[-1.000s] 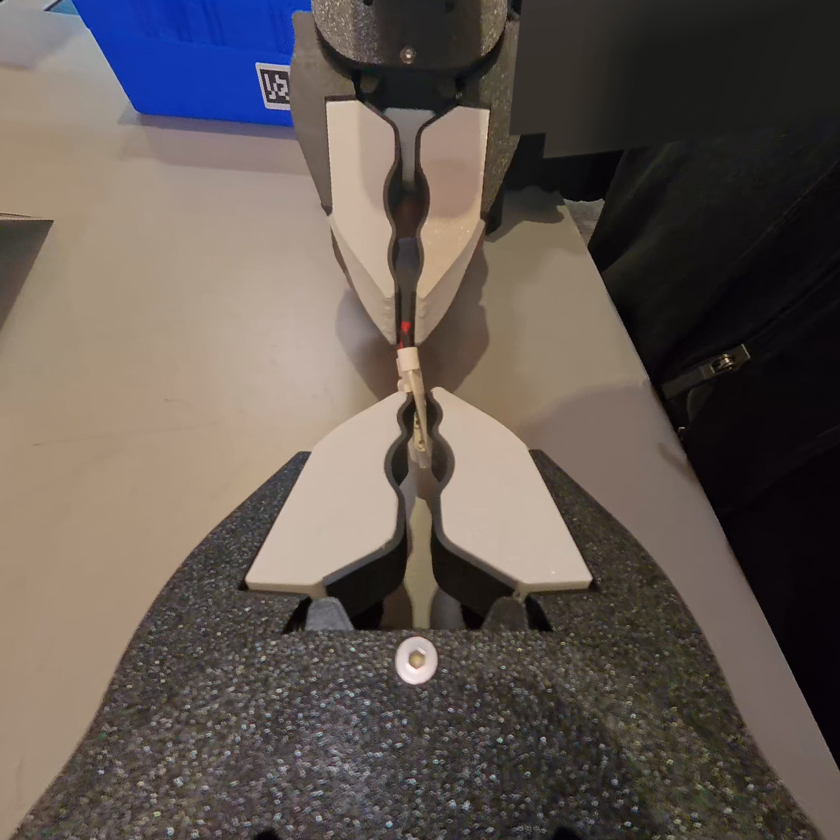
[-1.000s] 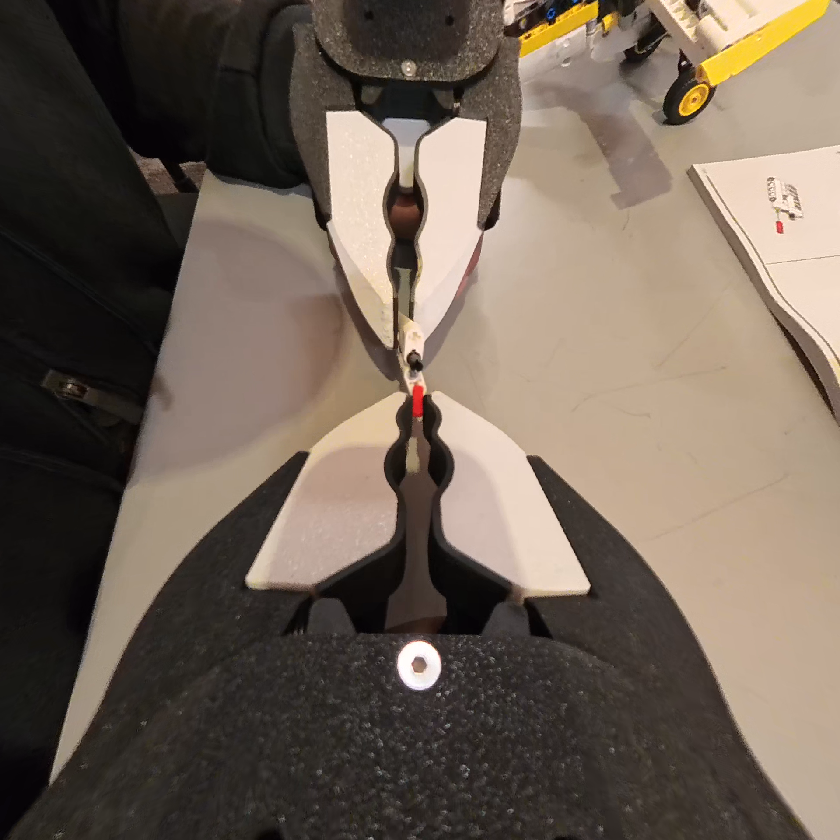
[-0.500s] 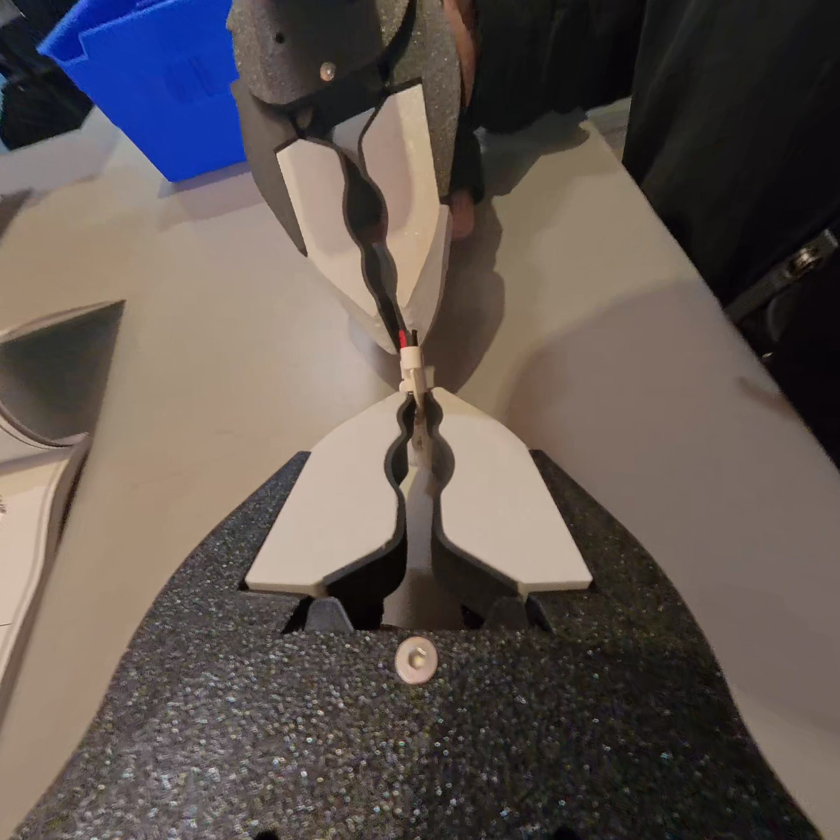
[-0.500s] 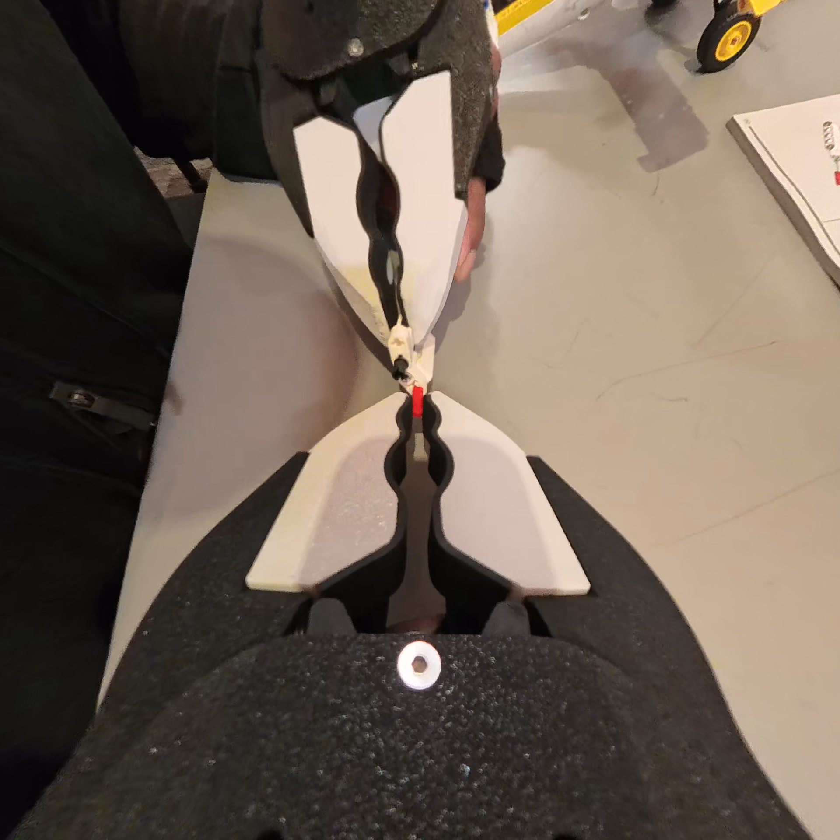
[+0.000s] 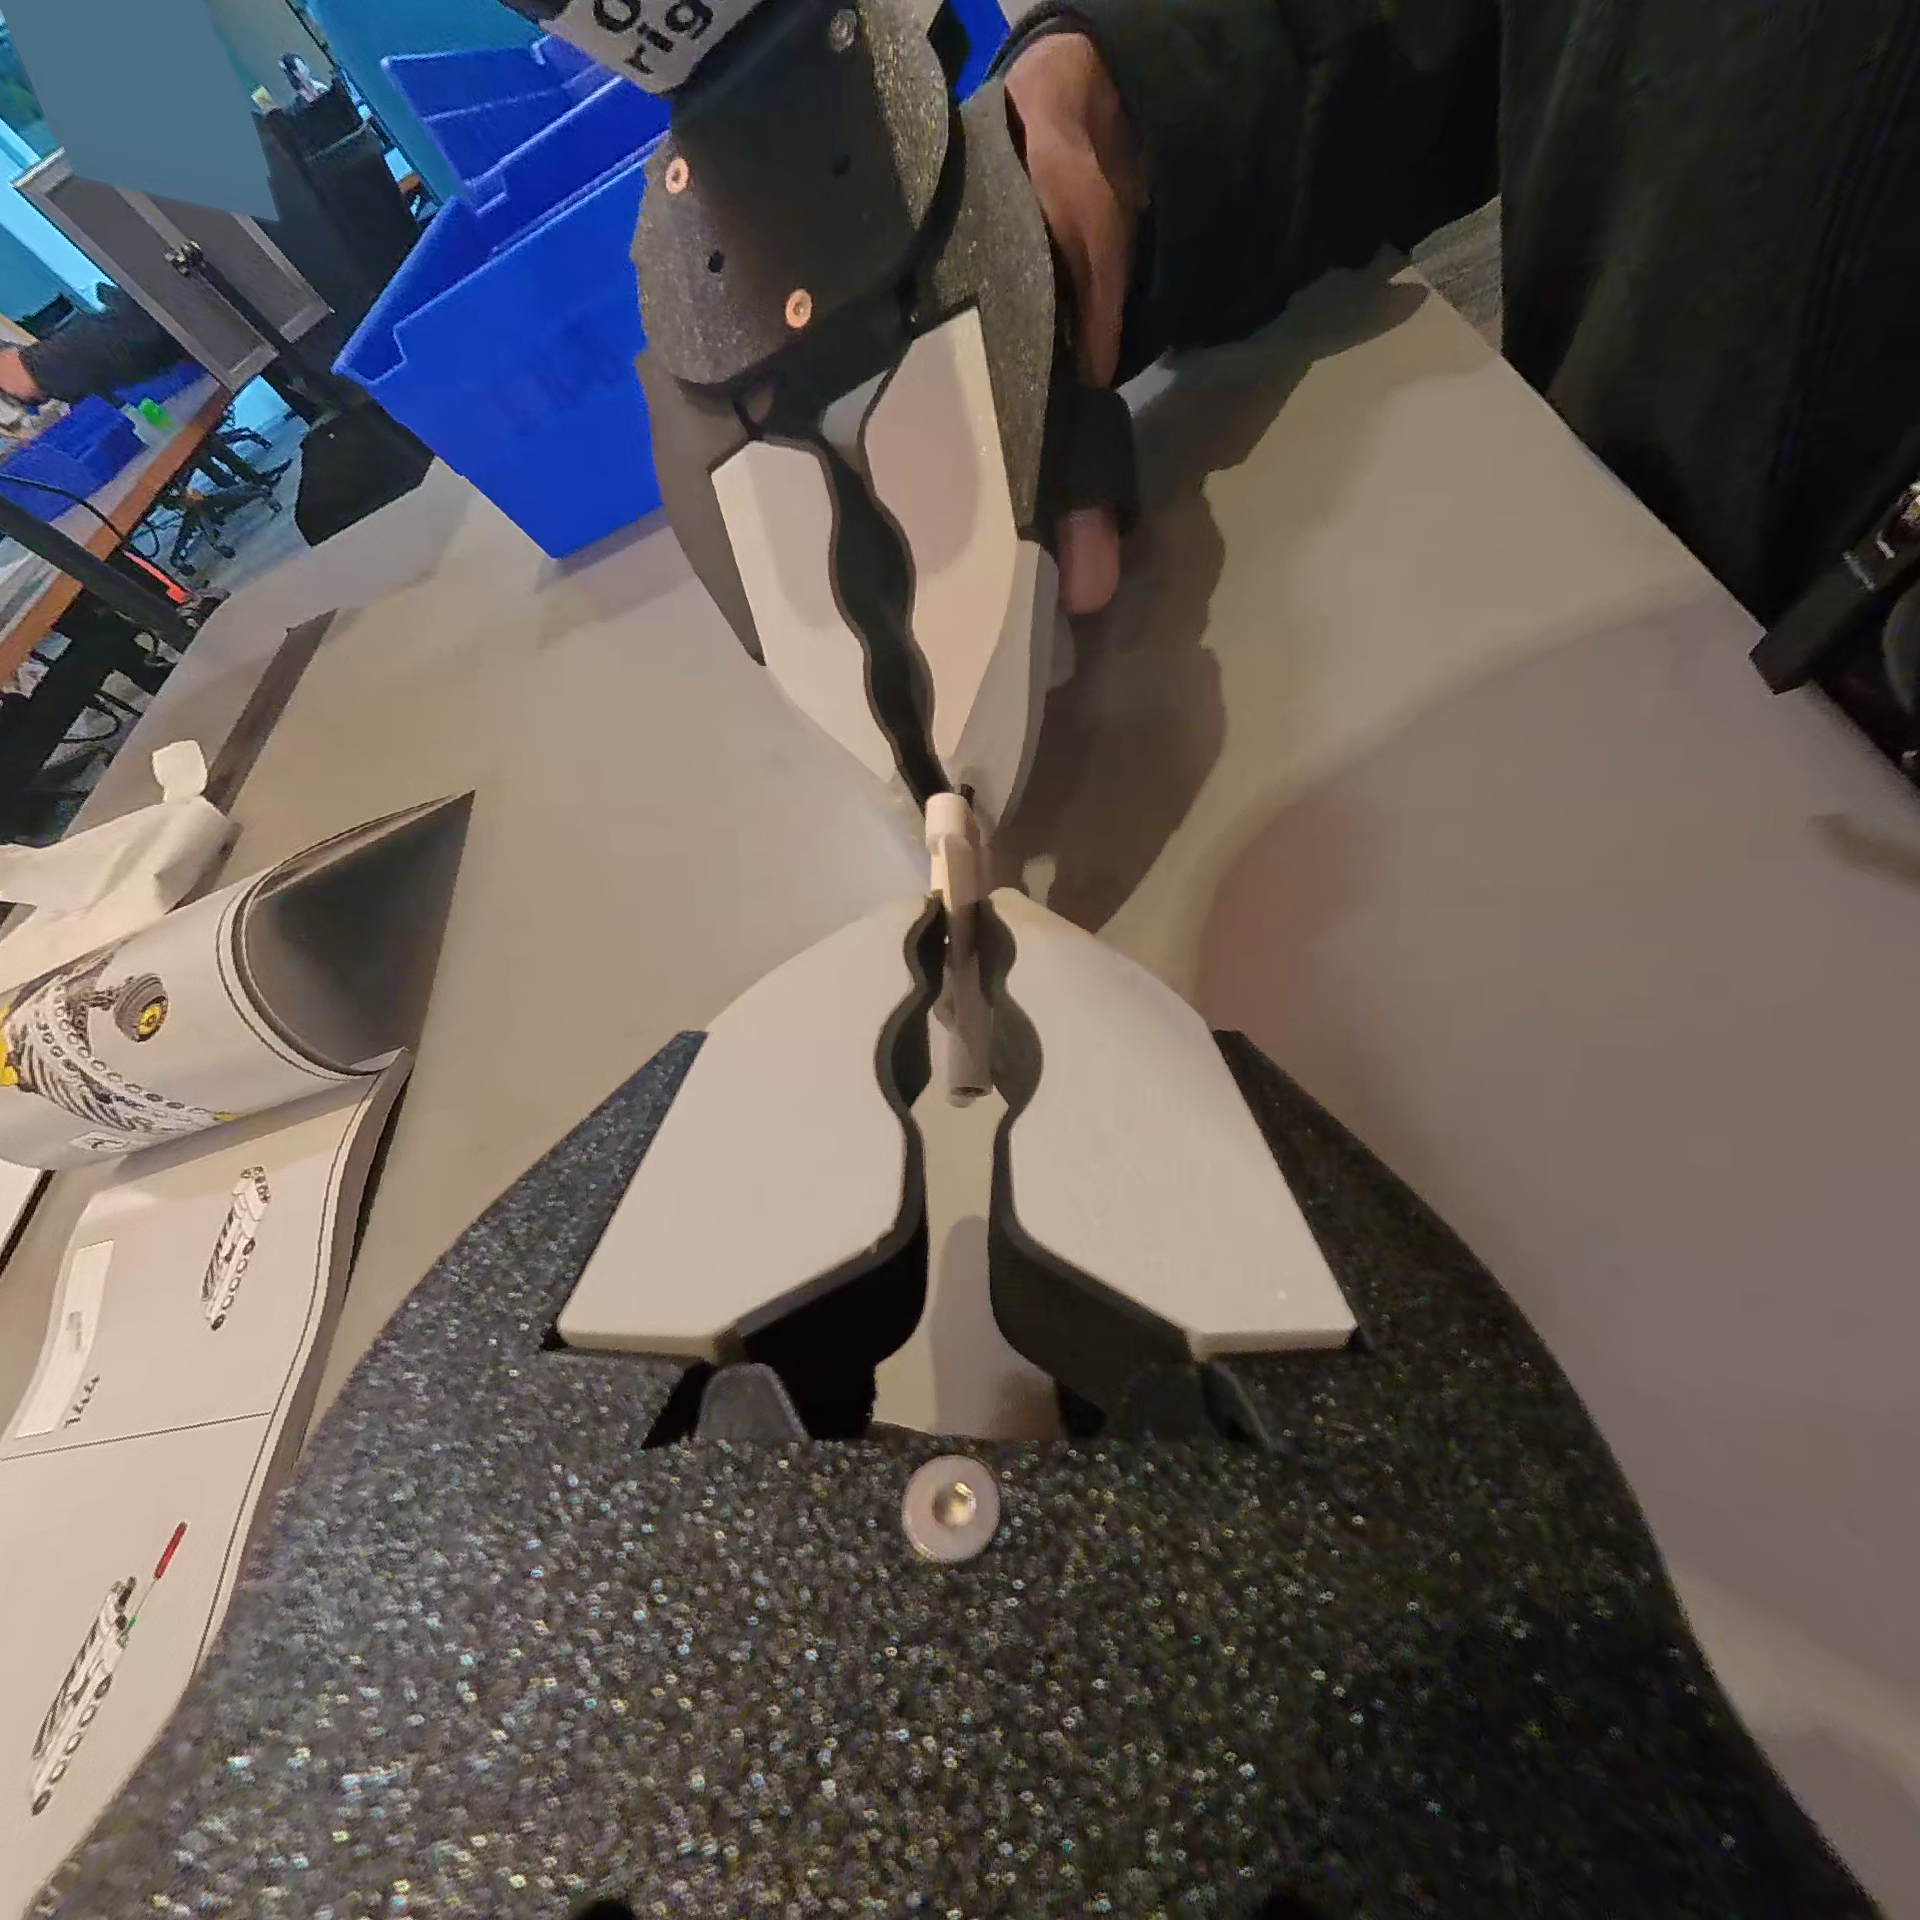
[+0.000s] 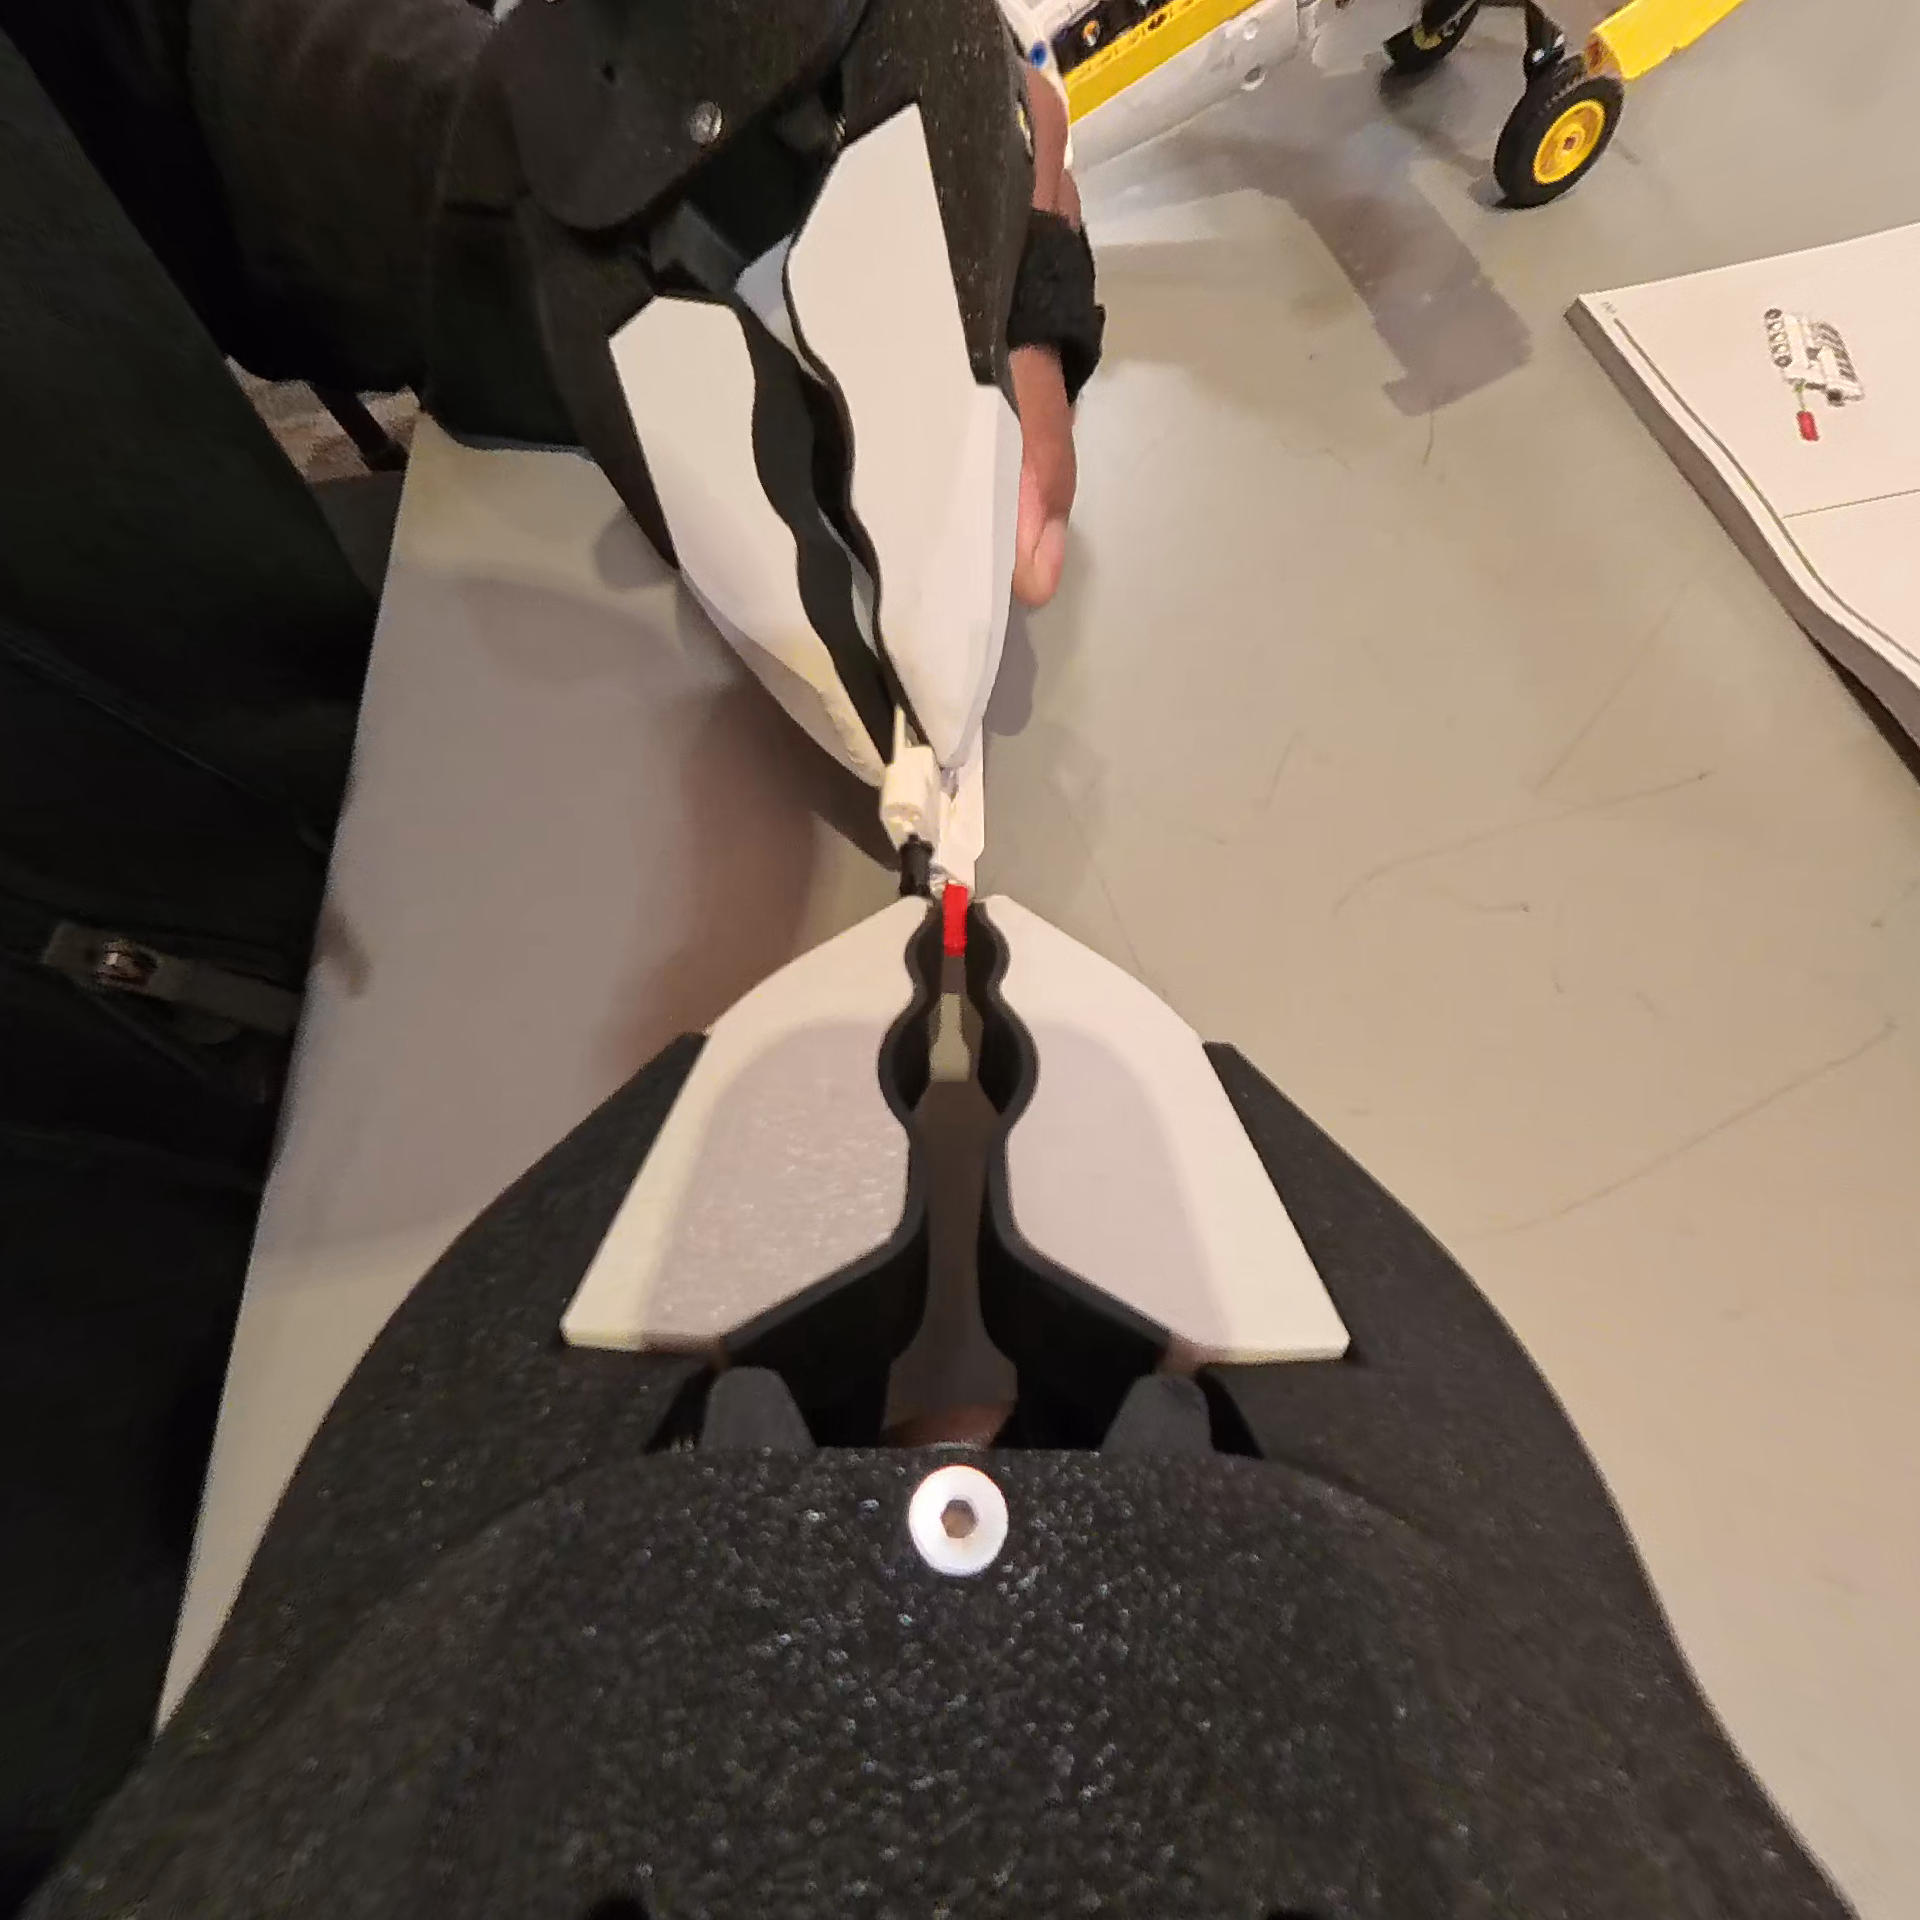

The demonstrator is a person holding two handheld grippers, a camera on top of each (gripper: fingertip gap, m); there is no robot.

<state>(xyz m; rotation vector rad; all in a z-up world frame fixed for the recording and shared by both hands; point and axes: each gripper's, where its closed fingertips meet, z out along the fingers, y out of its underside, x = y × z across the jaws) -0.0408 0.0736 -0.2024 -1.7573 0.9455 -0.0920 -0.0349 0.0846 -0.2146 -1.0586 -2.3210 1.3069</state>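
Note:
My left gripper [image 5: 961, 912] is shut on a small white building-toy piece [image 5: 954, 847] with a grey stub running back between the pads. In the right wrist view this piece [image 6: 912, 792] shows cream-white with a black pin [image 6: 914, 864] at its end. My right gripper [image 6: 951, 906] is shut on a short red pin [image 6: 953, 923]. The two grippers meet tip to tip just above the grey table [image 5: 1455, 935]. The red pin's end touches the white piece beside the black pin. In the left wrist view the right gripper [image 5: 951, 795] comes down from above and hides the red pin.
Blue bins [image 5: 520, 343] stand at the table's far left. An open instruction booklet [image 5: 156, 1299] with a curled page lies at the left, and also shows in the right wrist view [image 6: 1787, 436]. A yellow and white toy vehicle [image 6: 1455, 62] stands behind. A person in dark clothing stands at the table edge. The tips of both grippers are at nearly the same place.
Both grippers have rolled and tilted while staying tip to tip, so each now sees the other slanted. The white piece and the red pin stay gripped and pressed together.

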